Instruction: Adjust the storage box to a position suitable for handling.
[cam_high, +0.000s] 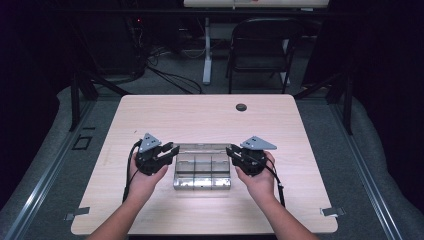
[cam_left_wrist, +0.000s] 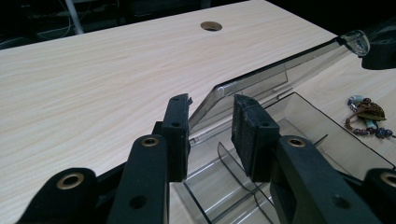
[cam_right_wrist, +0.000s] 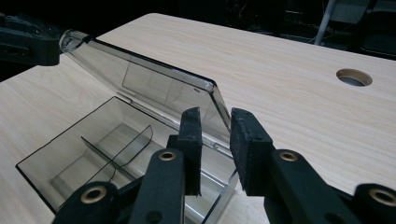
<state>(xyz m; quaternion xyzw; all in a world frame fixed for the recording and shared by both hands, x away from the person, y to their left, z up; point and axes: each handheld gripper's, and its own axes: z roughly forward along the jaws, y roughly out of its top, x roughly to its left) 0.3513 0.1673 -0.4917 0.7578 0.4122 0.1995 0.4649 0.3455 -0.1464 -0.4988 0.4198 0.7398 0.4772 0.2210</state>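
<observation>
left gripper (cam_high: 171, 150) & right gripper (cam_high: 231, 151): jaws pinched clear lid (cam_right_wrist: 154, 81) corners, box (cam_high: 202, 172) half-open | left gripper view caught bead bracelet (cam_left_wrist: 368, 115) beside box | table (cam_high: 200, 115) hole (cam_high: 241, 107) well apart

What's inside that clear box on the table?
The clear box shows curved dividers and bare compartments near the grippers. A small bead bracelet lies by its far wall; whether inside or behind it, I cannot tell.
</observation>
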